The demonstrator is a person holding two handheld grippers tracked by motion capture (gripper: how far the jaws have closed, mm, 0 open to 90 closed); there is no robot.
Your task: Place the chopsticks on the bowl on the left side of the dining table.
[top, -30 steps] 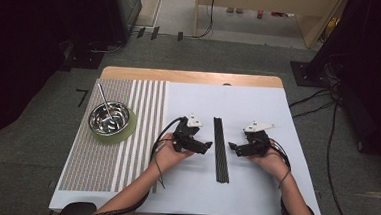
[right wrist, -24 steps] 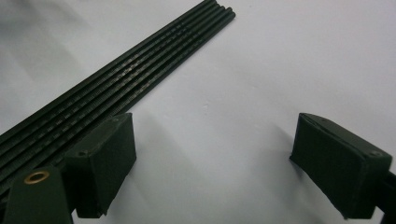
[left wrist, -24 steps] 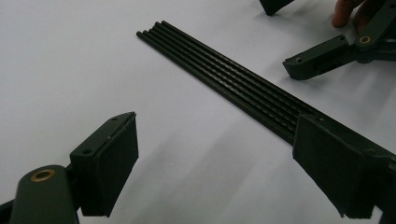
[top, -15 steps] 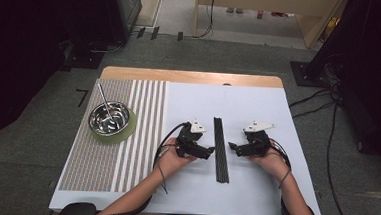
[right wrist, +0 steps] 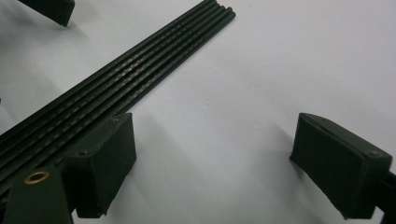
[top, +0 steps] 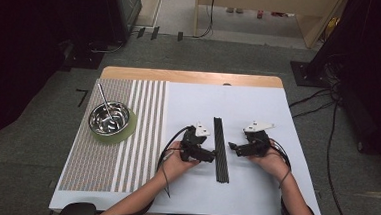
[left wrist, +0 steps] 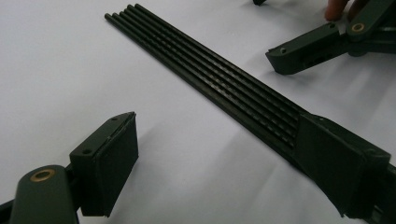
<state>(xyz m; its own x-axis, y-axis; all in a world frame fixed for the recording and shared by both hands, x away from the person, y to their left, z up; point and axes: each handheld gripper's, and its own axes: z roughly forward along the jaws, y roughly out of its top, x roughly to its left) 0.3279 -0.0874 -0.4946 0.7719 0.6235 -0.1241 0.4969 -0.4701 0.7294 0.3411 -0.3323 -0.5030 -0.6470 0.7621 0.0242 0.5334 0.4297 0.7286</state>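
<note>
A flat bundle of several thin black rods point(top: 221, 149) lies lengthwise on the white sheet point(top: 238, 105), between the two hands. My left gripper point(top: 209, 158) sits just left of the rods, open, pointing right at them. In the left gripper view the rods point(left wrist: 205, 74) run diagonally, and the right-hand jaw stands over their near end; the left gripper point(left wrist: 233, 163) holds nothing. My right gripper point(top: 232, 147) is open just right of the rods. In the right gripper view the rods point(right wrist: 121, 79) pass by its left jaw, and the right gripper point(right wrist: 219, 163) is empty.
A steel bowl point(top: 109, 118) with a metal stick in it rests on a green mat point(top: 127, 128), on the striped cloth point(top: 126, 148) at the table's left. The wooden table edge point(top: 190, 76) shows at the back. Cables lie on the floor at the right.
My left gripper has slid right and slightly toward me, closing in on the rods. The right gripper has stayed where it was.
</note>
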